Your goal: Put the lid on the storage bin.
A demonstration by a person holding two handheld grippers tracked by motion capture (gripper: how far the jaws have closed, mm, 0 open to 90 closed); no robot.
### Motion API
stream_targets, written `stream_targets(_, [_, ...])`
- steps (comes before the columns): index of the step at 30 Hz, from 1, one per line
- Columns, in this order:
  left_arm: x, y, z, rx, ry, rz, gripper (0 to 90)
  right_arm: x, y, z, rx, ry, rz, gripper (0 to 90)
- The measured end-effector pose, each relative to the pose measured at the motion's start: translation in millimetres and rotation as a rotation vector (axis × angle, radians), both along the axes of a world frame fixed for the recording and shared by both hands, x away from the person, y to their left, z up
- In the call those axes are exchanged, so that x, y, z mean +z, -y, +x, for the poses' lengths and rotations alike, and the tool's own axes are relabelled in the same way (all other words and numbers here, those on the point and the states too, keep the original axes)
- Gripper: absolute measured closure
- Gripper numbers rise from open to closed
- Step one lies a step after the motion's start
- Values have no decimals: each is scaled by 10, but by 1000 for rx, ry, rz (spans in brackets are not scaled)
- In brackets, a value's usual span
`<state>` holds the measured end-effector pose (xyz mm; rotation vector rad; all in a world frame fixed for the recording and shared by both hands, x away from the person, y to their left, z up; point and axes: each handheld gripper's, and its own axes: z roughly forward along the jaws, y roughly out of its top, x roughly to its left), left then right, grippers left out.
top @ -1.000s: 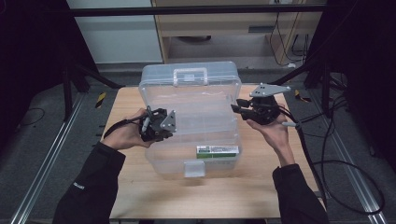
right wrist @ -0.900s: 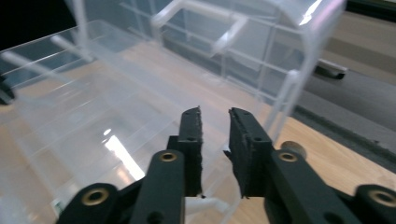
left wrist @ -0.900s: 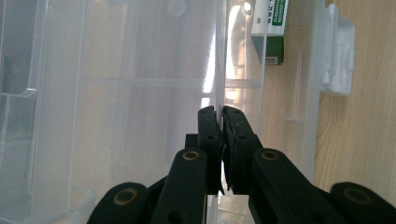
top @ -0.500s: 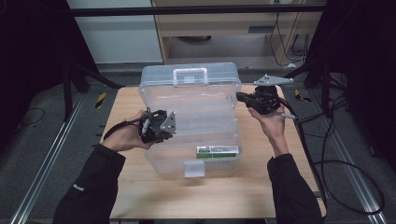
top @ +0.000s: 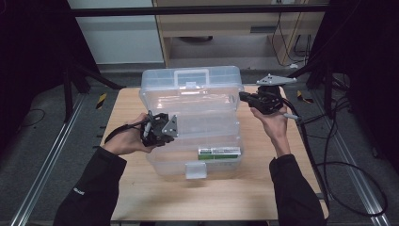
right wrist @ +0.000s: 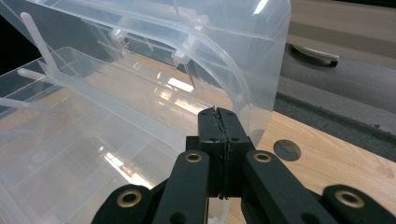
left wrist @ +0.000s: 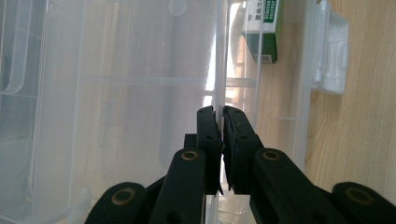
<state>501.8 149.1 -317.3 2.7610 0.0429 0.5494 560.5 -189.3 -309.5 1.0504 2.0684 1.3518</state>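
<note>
box: clear plastic box (top: 193,122), lid up, mid table (top: 127,188)
L gripper (top: 162,132): pinches box's left wall
R gripper (top: 244,97): jaws closed, empty, by lid's right edge

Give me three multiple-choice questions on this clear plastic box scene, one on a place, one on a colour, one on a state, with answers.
1. Where does the green-and-white carton lie?
A. inside the clear box, near its front wall
B. on the floor
C. on the bare table

2. What colour is the table?
A. black
B. light wood
C. blue

3. How do the left gripper jaws stand?
A. wide open in the air
B. shut on a cable
C. shut on a clear wall of the box

Answers: 1 A, the high view shows it through the front wall. 2 B, pale wood grain shows around the box. 3 C, the left gripper view shows the clear edge pinched between the jaws.
</note>
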Motion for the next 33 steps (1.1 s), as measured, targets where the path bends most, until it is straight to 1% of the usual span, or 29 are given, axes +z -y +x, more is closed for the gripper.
stream_targets(6, [-4,-3,-2,7,6,-7,836,-25,-16,-7,4,-4,2,893])
stream_targets(7, [-2,-6,-3,12,7,-2,836,-29,-16,-6,5,-6,1,893])
stream_targets(12, [-12,-3,-11,10,0,-1,840,-33,-22,-9,15,-8,10,897])
stream_targets(16, [-19,-11,-15,15,-4,-11,838,-34,-25,-28,20,-10,10,898])
stream_targets(18, [-19,-8,-15,26,-4,-15,829,-33,-22,-38,25,-11,10,896])
stream_targets(19, [-20,-3,-10,23,-1,-25,821,-35,-21,-41,27,-14,10,896])
stream_targets(22, [-17,-16,2,38,-7,-50,806,-47,-26,-47,30,-19,7,895])
stream_targets(25, [10,-21,-14,51,-17,-108,780,-59,-43,-45,34,-20,1,897])
stream_targets(26, [26,-16,-30,49,-12,-123,772,-59,-46,-44,32,-19,1,897])
stream_targets(27, [39,-12,-40,54,-5,-128,767,-60,-47,-43,33,-21,3,898])
stream_targets(28, [60,-11,-44,62,-11,-146,762,-59,-47,-44,33,-20,2,898])
stream_targets(30, [91,-18,-49,76,-9,-176,748,-55,-43,-48,33,-20,1,899])
stream_targets(31, [111,-25,-52,74,-14,-191,751,-51,-39,-52,32,-20,-1,899])
stream_targets(32, [120,-30,-56,74,-8,-207,751,-49,-35,-54,31,-18,1,898])
stream_targets(33, [138,-37,-58,87,-8,-230,754,-46,-31,-55,33,-18,2,898])
